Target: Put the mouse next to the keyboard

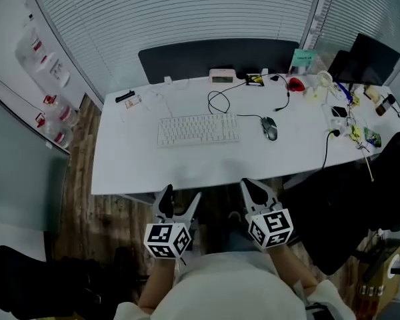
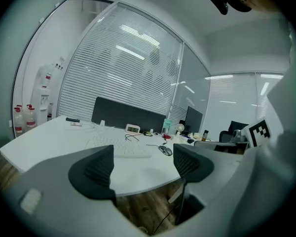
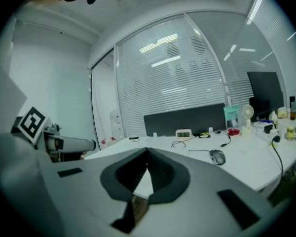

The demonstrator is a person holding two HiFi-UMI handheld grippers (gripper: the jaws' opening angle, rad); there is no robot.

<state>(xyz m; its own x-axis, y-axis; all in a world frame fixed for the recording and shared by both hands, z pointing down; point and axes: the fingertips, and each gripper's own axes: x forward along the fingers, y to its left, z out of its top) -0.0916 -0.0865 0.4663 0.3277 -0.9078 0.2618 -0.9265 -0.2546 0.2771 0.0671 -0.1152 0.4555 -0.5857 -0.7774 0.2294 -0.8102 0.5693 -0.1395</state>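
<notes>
While the mouse (image 1: 270, 128) sits near the keyboard (image 1: 198, 129), left gripper (image 1: 181, 199) gapes, right gripper (image 1: 253, 188) clenches jaws.

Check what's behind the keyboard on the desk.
Behind the keyboard: a looped black cable on the desk, then a small white clock at the far edge, in front of the dark partition. The keyboard covers the desk beneath it, so nothing there is visible.

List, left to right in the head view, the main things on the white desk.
Small black item → keyboard → mouse → red object → dark monitor.
</notes>
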